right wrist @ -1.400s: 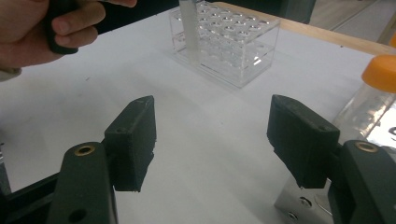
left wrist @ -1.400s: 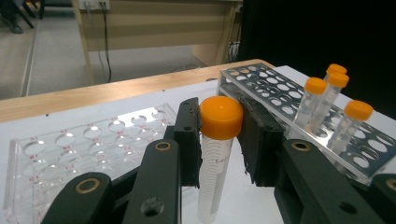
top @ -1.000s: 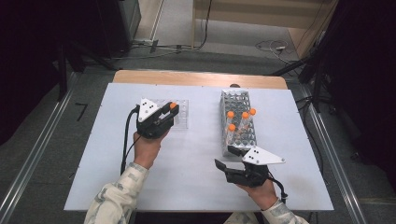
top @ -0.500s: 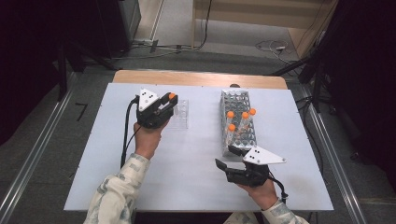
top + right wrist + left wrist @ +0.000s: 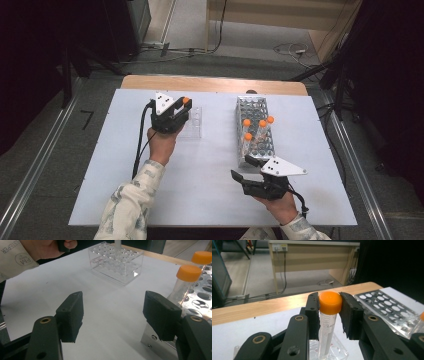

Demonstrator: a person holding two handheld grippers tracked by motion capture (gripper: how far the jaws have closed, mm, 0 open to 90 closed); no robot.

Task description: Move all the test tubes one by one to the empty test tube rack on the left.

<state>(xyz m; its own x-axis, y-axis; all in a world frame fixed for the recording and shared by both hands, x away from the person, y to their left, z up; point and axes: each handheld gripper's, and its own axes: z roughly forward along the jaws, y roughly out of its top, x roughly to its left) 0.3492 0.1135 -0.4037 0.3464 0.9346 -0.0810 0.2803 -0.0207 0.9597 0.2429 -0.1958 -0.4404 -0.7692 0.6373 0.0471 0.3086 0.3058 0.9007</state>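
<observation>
White surface (image 5: 200, 190) carries all items. Nearest, at the right, the right gripper (image 5: 243, 171) rests low over the surface, its jaws spread with nothing between them; in the right gripper view (image 5: 113, 315) bare surface shows in the gap. Just beyond its right jaw stands the near end of the metal rack (image 5: 256, 131), a perforated tray running away toward the far edge. 3 orange-capped tubes (image 5: 259, 126) stand upright in its middle section, close together.

Farther off, at the left, the left gripper (image 5: 184, 107) is held above the clear plastic rack (image 5: 194, 122), which sits well apart from the metal rack. Its jaws are pinching 1 tube (image 5: 326, 327) by the orange cap (image 5: 330, 302), the pads pressing on both sides of the cap. The tube hangs upright, its lower end over the clear plastic rack; whether it is seated in a hole cannot be told.

Beyond the surface runs a wooden edge (image 5: 215, 84).
</observation>
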